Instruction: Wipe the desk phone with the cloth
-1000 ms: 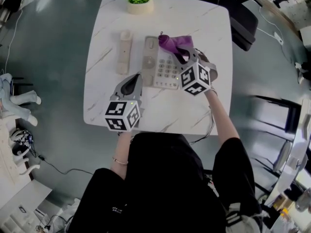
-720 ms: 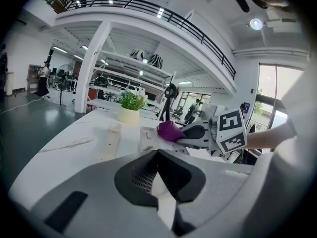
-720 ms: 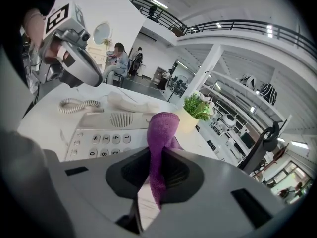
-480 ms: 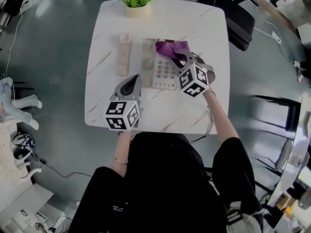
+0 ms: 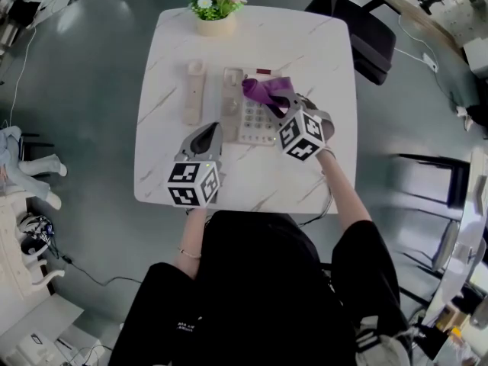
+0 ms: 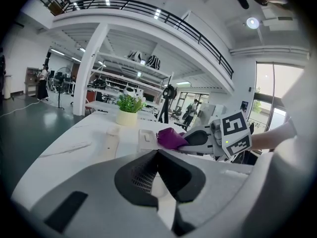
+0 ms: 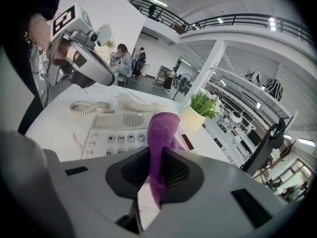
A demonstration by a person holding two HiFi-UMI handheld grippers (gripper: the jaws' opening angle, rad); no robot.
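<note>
A beige desk phone (image 5: 249,113) lies on the white marble table (image 5: 305,52), its base showing keys (image 7: 111,139). The handset (image 5: 194,91) lies off the cradle to the left, joined by a coiled cord (image 7: 88,106). My right gripper (image 5: 280,101) is shut on a purple cloth (image 5: 261,90), which hangs over the phone's keypad (image 7: 162,133). My left gripper (image 5: 204,137) hovers near the phone's lower left corner, jaws together and holding nothing. In the left gripper view the cloth (image 6: 170,137) and the right gripper (image 6: 218,138) show ahead.
A potted plant (image 5: 214,4) stands at the table's far edge. A dark chair (image 5: 366,25) sits beyond the table's right corner. White shelving and clutter (image 5: 23,204) line the floor at left.
The right gripper has drawn the purple cloth leftward and nearer across the phone. The left gripper has stayed by the phone's lower left corner.
</note>
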